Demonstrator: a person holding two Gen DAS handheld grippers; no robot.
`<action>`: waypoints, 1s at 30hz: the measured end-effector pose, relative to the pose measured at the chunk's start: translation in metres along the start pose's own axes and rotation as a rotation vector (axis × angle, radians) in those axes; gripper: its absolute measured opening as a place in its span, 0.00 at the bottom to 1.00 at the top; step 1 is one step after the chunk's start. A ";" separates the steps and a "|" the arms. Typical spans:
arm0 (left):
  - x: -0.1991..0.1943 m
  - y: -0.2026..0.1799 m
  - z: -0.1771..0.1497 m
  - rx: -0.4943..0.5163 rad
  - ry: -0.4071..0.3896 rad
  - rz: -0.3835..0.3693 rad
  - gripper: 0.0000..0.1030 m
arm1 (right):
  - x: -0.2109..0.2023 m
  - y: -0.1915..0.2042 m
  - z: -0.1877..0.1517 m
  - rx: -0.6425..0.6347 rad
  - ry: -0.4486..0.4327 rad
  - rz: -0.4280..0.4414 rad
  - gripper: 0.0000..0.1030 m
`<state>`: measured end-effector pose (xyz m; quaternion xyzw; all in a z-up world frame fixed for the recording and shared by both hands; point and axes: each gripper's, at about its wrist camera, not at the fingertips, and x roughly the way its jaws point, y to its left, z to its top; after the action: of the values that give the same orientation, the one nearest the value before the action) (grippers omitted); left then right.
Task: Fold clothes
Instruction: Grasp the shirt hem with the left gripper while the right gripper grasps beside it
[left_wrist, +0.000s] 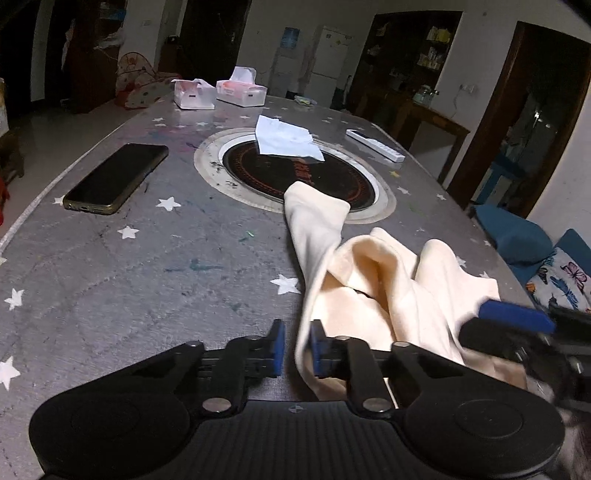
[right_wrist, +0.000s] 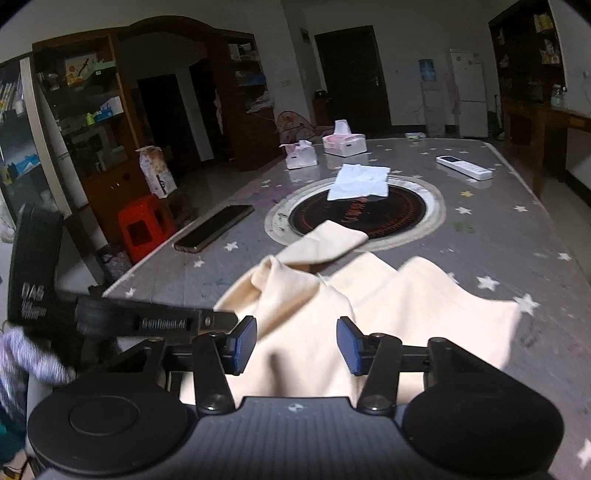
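Garment (left_wrist: 388, 291) is lying just ahead of both, sleeve running away; left hand-held gripper (left_wrist: 297, 349) is nearly closing on its edge, right hand-held gripper (right_wrist: 297, 345) is gaping apart above it.

Cream garment (left_wrist: 384, 291), rumpled in loose folds on near right of table; one sleeve (left_wrist: 317, 218) stretched far onto dark round inset; near edge seemingly lifted.
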<state>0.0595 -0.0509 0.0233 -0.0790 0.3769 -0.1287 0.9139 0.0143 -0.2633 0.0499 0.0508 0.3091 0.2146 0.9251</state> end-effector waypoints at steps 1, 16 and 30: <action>0.000 0.000 0.000 -0.001 0.001 -0.001 0.13 | 0.004 0.001 0.003 0.002 0.004 0.011 0.47; 0.010 0.003 0.004 0.014 0.010 -0.002 0.24 | 0.053 0.008 0.008 -0.079 0.076 -0.027 0.06; -0.005 -0.007 -0.010 0.022 -0.018 -0.060 0.07 | -0.047 -0.045 -0.023 -0.008 -0.036 -0.267 0.04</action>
<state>0.0481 -0.0563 0.0211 -0.0815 0.3648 -0.1594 0.9137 -0.0168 -0.3246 0.0467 0.0092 0.2958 0.0899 0.9510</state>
